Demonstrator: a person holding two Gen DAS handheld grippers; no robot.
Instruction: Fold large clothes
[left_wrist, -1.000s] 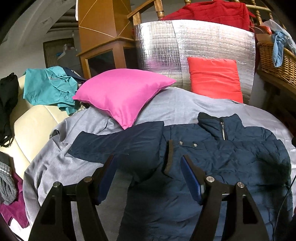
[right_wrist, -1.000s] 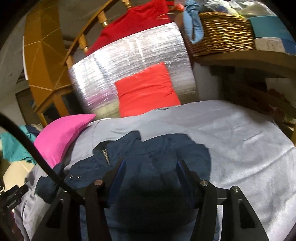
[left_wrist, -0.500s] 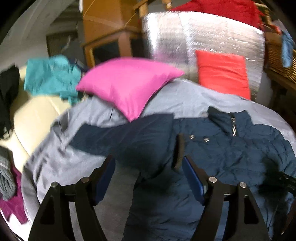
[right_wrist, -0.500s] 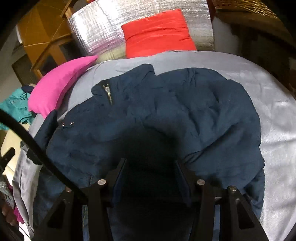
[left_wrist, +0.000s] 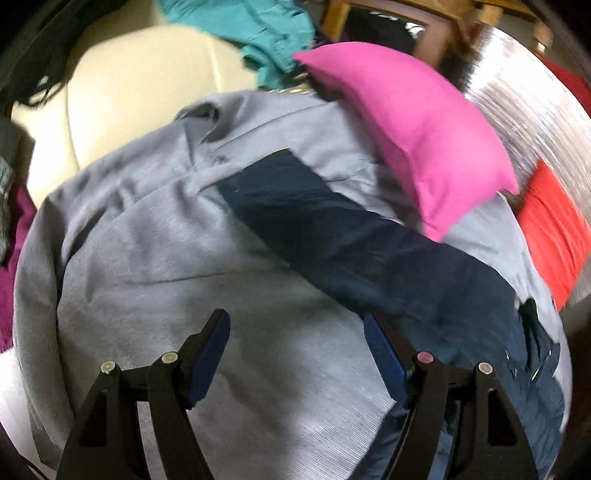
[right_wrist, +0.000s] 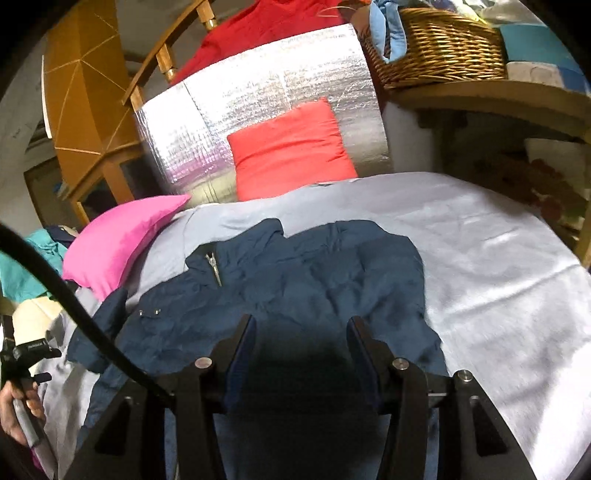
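A navy padded jacket lies spread face up on a grey sheet, collar and zip toward the pillows. Its left sleeve stretches across the sheet toward the sofa side. My left gripper hangs open over bare sheet just short of that sleeve, its right finger near the sleeve's edge. My right gripper stands partly open above the jacket's lower body. A dark shadow fills the gap between its pads. No fabric shows pinched in either gripper.
A pink pillow rests on the sheet beside the sleeve. Behind it a red pillow leans on a silver foil panel. A cream sofa with a teal garment lies left. A wicker basket sits on a shelf at right. A person's hand shows at left.
The left gripper has swung left and rolled, from over the jacket's front to over the sheet beside the sleeve. The right gripper dipped toward the jacket, then drew back to about where it was.
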